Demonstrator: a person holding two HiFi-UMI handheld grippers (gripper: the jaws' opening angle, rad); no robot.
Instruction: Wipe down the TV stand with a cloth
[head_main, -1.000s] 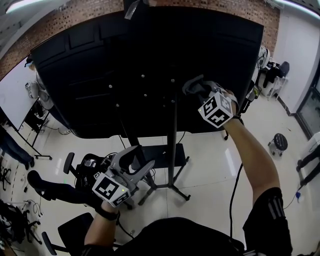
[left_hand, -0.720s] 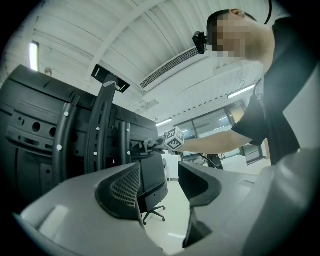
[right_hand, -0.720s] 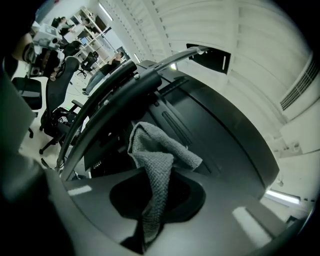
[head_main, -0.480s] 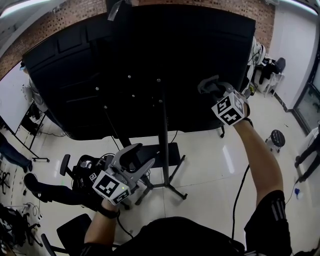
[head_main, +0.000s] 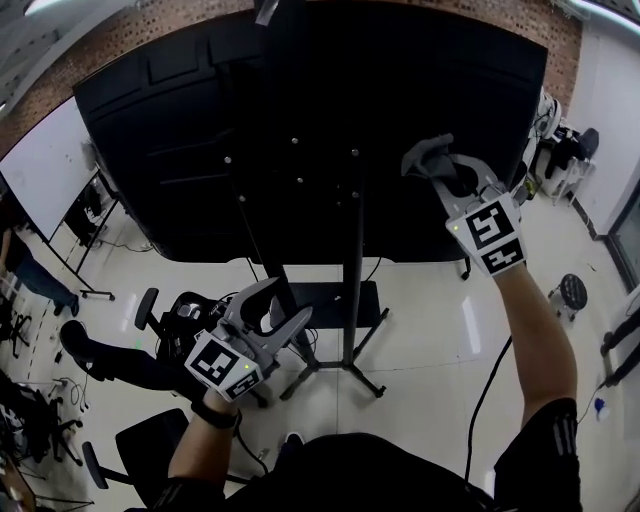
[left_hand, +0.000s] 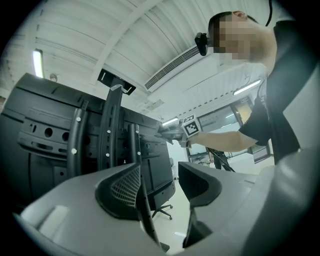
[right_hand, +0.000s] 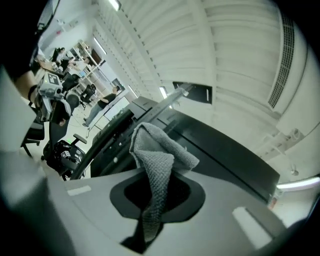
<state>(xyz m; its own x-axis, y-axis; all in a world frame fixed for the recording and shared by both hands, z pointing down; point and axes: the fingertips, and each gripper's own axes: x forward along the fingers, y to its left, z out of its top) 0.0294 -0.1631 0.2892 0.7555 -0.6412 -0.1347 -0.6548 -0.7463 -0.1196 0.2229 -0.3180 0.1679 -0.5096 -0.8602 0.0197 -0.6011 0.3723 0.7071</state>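
The TV stand's black pole (head_main: 351, 260) rises from its base (head_main: 330, 375) to the back of a large black TV (head_main: 200, 150). My right gripper (head_main: 432, 160) is held up against the TV's back, right of the pole, shut on a grey cloth (head_main: 418, 157). In the right gripper view the cloth (right_hand: 159, 155) bunches out between the jaws of the right gripper (right_hand: 157, 197), with the TV's back (right_hand: 220, 150) just behind it; whether they touch I cannot tell. My left gripper (head_main: 283, 303) hangs low and left of the pole, open, nothing between the jaws of the left gripper (left_hand: 160, 182).
A black office chair (head_main: 165, 320) and a seated person's legs (head_main: 100, 365) are on the floor at the left. A whiteboard (head_main: 45, 165) stands far left. A round stool (head_main: 574, 291) sits at the right. A brick wall (head_main: 150, 25) is behind the TV.
My right gripper with the cloth has moved right, away from the pole, and slightly higher along the TV's back. The left gripper has barely moved.
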